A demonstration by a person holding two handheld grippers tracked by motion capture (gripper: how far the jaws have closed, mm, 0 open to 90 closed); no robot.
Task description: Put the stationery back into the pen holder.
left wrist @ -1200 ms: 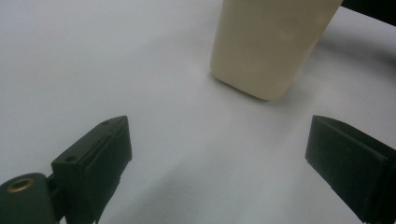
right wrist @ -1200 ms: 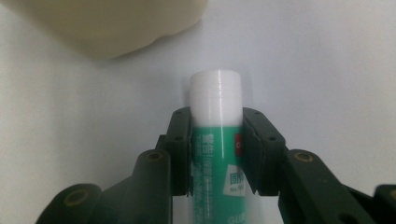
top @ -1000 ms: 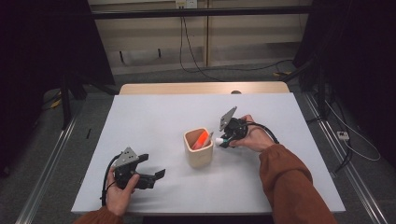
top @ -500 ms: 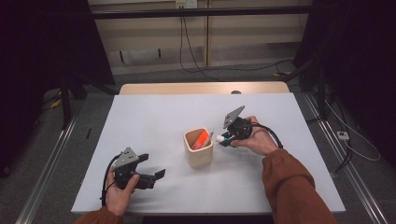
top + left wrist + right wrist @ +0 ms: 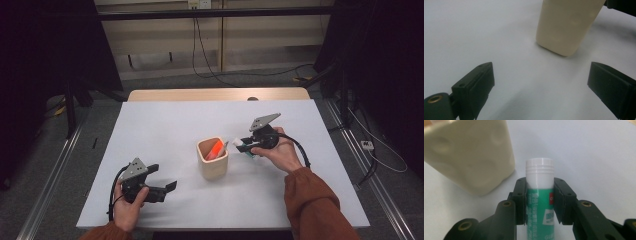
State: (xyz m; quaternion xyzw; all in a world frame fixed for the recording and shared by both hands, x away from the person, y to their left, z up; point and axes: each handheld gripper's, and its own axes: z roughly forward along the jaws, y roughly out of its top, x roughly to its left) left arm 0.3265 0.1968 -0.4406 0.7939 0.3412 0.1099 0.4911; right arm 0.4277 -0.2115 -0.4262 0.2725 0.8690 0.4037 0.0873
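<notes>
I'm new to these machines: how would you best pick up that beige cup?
Probably by one wall at the rim of the beige cup, coming from above: it stands upright with its mouth open, and its body looks wide. Avoid the side where the orange item leans.

Rust-orange sleeves (image 5: 315,200); black tools with brass screws, grey plates, black cables.

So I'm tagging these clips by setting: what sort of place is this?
Probably a lab or recording workspace, not a home. A plain white table stands between dark curtains, loose cables trail over the floor behind it, and metal rails run along its sides.
</notes>
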